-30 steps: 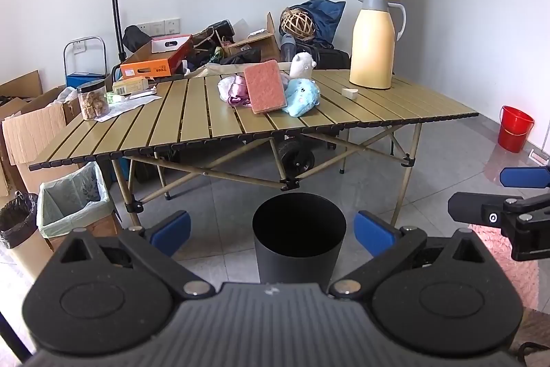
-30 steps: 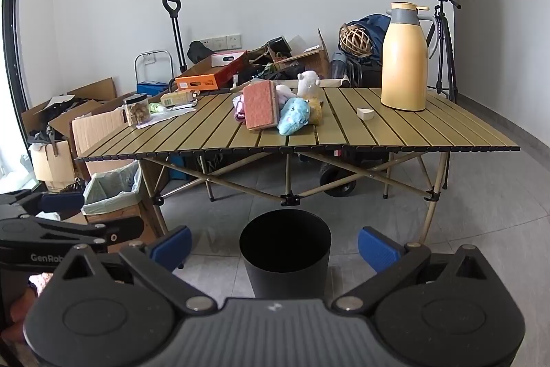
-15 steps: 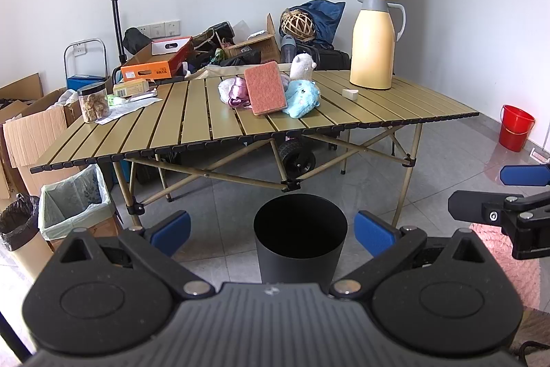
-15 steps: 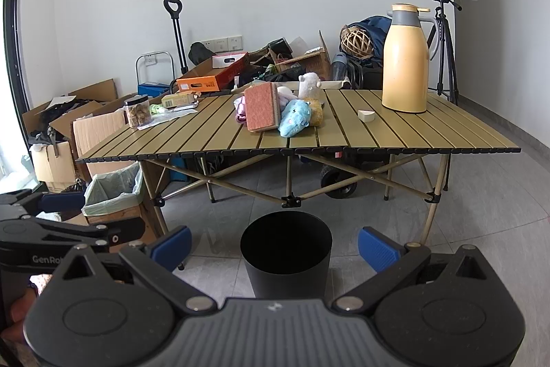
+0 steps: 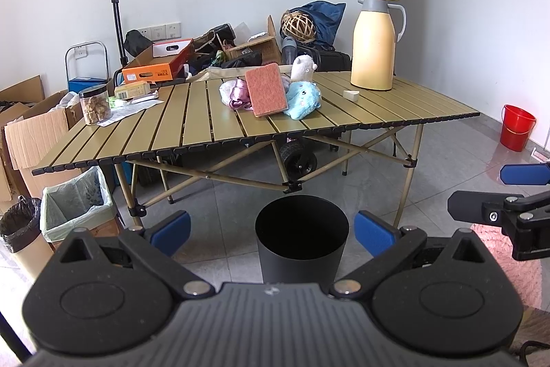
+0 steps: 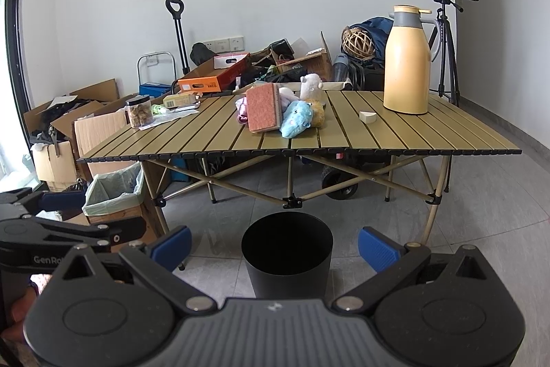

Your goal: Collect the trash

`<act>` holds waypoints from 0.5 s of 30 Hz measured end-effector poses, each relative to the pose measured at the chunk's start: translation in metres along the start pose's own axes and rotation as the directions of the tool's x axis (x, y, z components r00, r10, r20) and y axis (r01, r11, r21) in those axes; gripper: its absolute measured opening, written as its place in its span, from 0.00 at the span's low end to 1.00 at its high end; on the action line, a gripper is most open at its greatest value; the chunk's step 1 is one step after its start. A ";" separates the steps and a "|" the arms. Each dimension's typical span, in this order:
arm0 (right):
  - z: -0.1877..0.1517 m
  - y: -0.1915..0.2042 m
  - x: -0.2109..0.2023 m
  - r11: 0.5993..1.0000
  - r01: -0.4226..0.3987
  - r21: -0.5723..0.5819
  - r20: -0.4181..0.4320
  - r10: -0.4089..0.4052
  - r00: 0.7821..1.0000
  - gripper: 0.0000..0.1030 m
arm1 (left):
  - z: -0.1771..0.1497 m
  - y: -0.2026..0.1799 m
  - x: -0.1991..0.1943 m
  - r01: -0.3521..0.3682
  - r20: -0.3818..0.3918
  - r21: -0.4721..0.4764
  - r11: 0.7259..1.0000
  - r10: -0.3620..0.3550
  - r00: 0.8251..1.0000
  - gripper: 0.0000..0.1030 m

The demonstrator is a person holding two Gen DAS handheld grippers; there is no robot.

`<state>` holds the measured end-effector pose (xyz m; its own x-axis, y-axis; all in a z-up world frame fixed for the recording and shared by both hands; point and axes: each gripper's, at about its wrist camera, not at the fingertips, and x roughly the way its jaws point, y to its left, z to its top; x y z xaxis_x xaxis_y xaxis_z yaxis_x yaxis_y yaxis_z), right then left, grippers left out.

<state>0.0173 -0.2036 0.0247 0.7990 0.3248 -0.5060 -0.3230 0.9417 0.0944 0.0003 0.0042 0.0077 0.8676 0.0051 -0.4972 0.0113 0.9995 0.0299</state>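
Both my tongs hang released, holding nothing: the left [image 5: 271,231] and the right [image 6: 275,245] each frame the black bin [image 5: 301,238] on the floor, just in front of the table [image 5: 213,126]. On it lie a sponge [image 5: 266,89], plush toys [image 5: 304,98] and a small white scrap [image 5: 351,95].

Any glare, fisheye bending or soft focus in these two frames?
Left wrist: the table edge bows, corners vignette black, a reddish reflection lies on the floor by the bucket, and the near gripper body looks soft. Right wrist: the window frame curves at left, with bright light beside it; the bin is sharp.
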 end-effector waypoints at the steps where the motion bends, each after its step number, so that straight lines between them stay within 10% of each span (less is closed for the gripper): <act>1: 0.000 0.000 0.000 1.000 0.000 0.000 0.000 0.000 1.000 1.00 | -0.001 -0.001 0.000 0.000 0.001 0.001 1.000 0.000 1.000 1.00; 15: -0.002 0.000 0.001 1.000 0.000 -0.001 0.002 0.000 1.000 1.00 | 0.000 -0.001 0.000 -0.001 0.001 0.003 1.000 0.001 1.000 1.00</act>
<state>0.0171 -0.2033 0.0221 0.7999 0.3252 -0.5044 -0.3235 0.9415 0.0941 -0.0001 0.0032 0.0074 0.8684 0.0062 -0.4959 0.0118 0.9994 0.0332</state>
